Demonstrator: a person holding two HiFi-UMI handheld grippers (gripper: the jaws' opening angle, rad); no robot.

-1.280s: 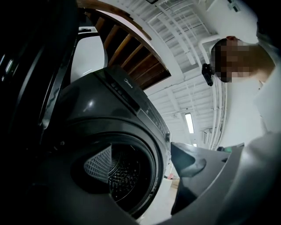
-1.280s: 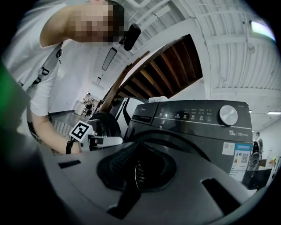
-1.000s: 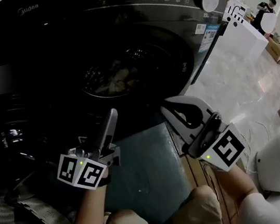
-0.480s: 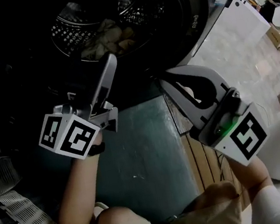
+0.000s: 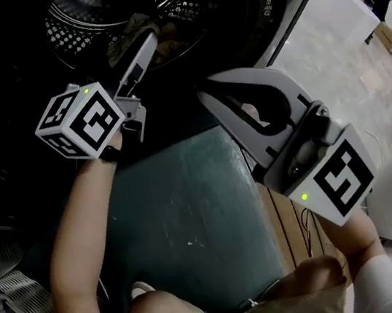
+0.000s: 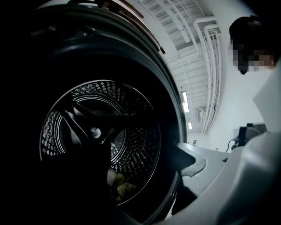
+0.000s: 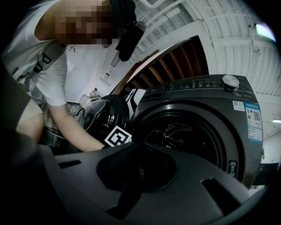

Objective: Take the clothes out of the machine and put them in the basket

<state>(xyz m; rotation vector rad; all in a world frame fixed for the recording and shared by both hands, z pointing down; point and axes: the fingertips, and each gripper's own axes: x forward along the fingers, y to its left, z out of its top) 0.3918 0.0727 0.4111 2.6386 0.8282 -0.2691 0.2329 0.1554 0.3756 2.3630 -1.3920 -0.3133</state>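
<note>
Yellowish clothes point(image 6: 116, 186) lie at drum point(image 6: 140, 145) bottom; left gripper point(image 5: 140, 59) spread wide at the mouth, right gripper point(image 5: 217, 104) pinched together, empty. I'd reach deep, dip, clamp a thick bunch.

Your clothes point(image 5: 128, 31) sit half lost in the dark drum point(image 5: 76, 31); the basket point(image 5: 21, 309) is cut off at the near-left edge.
</note>
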